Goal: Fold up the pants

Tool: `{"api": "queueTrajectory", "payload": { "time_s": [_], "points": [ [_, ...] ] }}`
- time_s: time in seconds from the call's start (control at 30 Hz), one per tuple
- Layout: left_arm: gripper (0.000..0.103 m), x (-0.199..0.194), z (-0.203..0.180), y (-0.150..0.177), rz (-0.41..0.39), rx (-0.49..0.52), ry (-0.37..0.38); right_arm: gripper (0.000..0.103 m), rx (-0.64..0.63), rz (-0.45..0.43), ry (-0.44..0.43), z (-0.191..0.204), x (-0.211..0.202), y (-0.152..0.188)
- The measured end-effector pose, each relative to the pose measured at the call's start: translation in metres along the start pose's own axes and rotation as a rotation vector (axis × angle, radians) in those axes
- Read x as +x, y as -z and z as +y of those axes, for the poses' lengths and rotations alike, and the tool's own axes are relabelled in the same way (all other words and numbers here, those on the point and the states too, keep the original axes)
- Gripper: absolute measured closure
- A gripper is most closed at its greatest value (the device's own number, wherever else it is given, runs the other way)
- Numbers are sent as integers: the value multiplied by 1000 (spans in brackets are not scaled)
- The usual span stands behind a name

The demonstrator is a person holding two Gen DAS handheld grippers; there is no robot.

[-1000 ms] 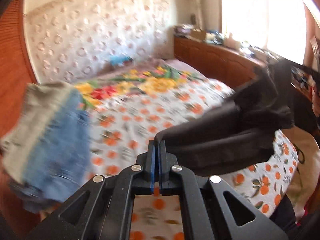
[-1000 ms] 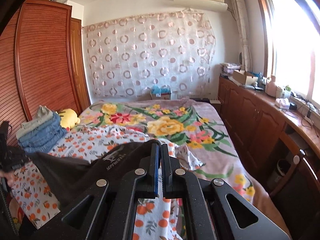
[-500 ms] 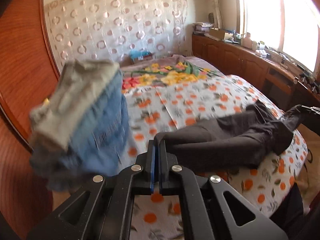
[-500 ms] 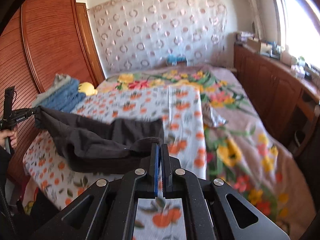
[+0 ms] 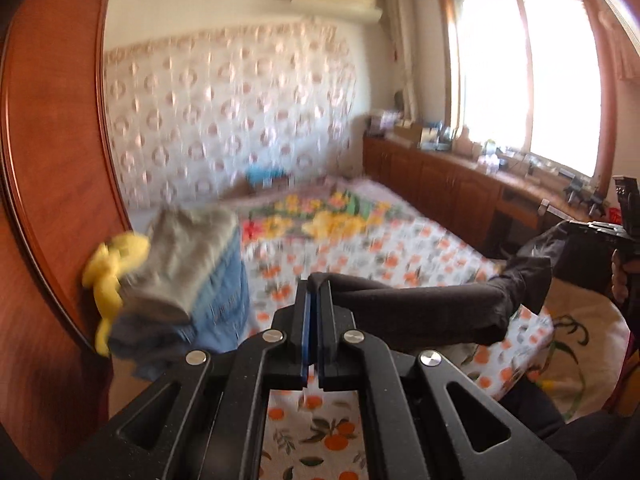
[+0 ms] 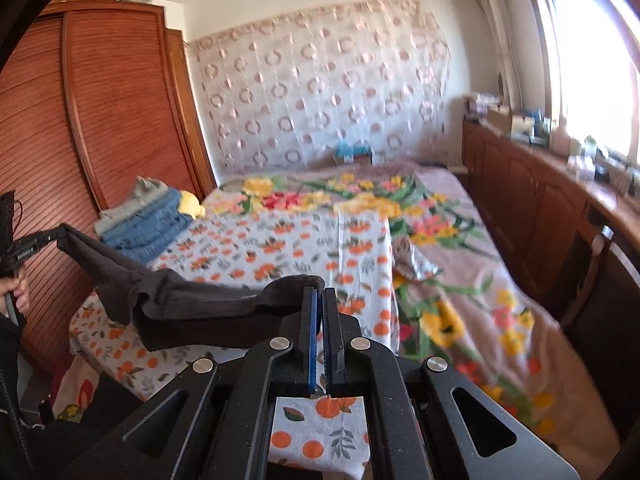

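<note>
Dark grey pants [image 5: 432,308] hang stretched between my two grippers above the near end of the bed. My left gripper [image 5: 314,284] is shut on one end of the pants. My right gripper [image 6: 319,294] is shut on the other end; the pants [image 6: 188,300] sag in the middle over the orange-print sheet [image 6: 288,248]. In the right wrist view the left gripper [image 6: 44,236] shows at the far left, holding its end up. In the left wrist view the right gripper [image 5: 600,232] shows at the far right.
A stack of folded jeans and grey clothes [image 6: 144,220] with a yellow plush toy [image 5: 116,264] lies by the wooden wardrobe [image 6: 100,120]. A floral blanket [image 6: 440,248] covers the bed's right side. A wooden cabinet [image 6: 540,200] with clutter runs under the window.
Both grippers have risen and tilted upward, lifting the pants off the bed. The pants now hang taut between them instead of resting on the sheet.
</note>
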State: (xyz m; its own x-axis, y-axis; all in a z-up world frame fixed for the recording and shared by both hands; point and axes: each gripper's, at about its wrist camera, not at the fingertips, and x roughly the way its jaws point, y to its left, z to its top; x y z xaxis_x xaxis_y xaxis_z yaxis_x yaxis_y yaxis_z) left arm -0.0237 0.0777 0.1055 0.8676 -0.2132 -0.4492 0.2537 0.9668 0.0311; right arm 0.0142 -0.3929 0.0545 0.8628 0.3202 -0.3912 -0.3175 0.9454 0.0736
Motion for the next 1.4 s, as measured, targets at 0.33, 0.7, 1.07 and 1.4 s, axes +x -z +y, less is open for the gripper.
{"api": "queueTrajectory", "payload": {
  "time_s": [0.33,0.7,1.07,1.4],
  "points": [
    [100,115,23,-27,107,-6,-48,101,-76,70,18,-9,92,-34],
    [69,219,23,28,280,-60,-18,91,26,263,71,-34,233,-15],
    [65,176,2,64,295,-45,61,72,-52,293,-103,10,167,39],
    [65,168,-59,88,323,20,158,72,-97,378,-111,15,124,90]
  ]
}}
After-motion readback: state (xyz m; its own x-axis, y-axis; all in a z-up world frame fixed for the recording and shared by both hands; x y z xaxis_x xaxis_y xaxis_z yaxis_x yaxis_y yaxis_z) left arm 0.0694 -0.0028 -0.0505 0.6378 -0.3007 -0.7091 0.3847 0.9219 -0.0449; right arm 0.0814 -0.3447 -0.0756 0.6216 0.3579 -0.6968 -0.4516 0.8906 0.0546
